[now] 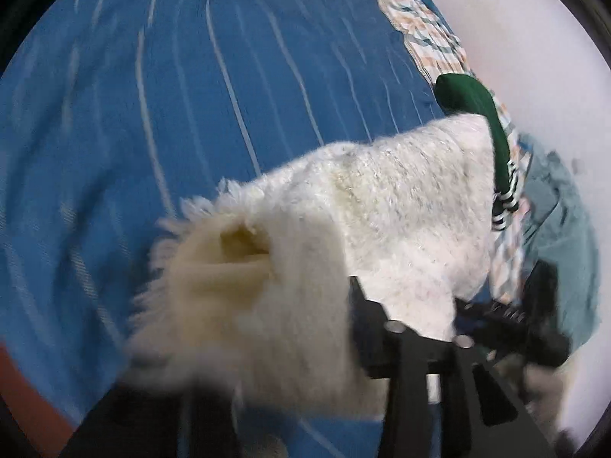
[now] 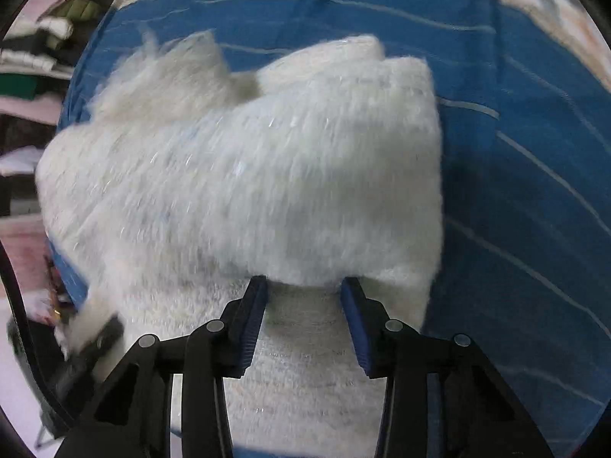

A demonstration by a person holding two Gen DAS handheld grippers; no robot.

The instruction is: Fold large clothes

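Note:
A fluffy white sweater (image 2: pixel 267 175) lies partly folded on a blue striped bedsheet (image 2: pixel 515 152). In the right wrist view my right gripper (image 2: pixel 305 286) is open, its blue-padded fingers (image 2: pixel 254 316) resting on the sweater's near edge with nothing clamped. In the left wrist view the sweater (image 1: pixel 382 198) is lifted, and its cream cuff (image 1: pixel 229 267) hangs over the left finger and hides it. Only the right black finger (image 1: pixel 362 305) of my left gripper shows, so its state cannot be read. The view is motion-blurred.
A dark green garment with striped cuff (image 1: pixel 492 122) lies at the bed's edge on a patterned blanket (image 1: pixel 427 26). A teal cloth (image 1: pixel 565 236) lies beyond it. Shelves with folded clothes (image 2: pixel 42 49) stand to the left of the bed.

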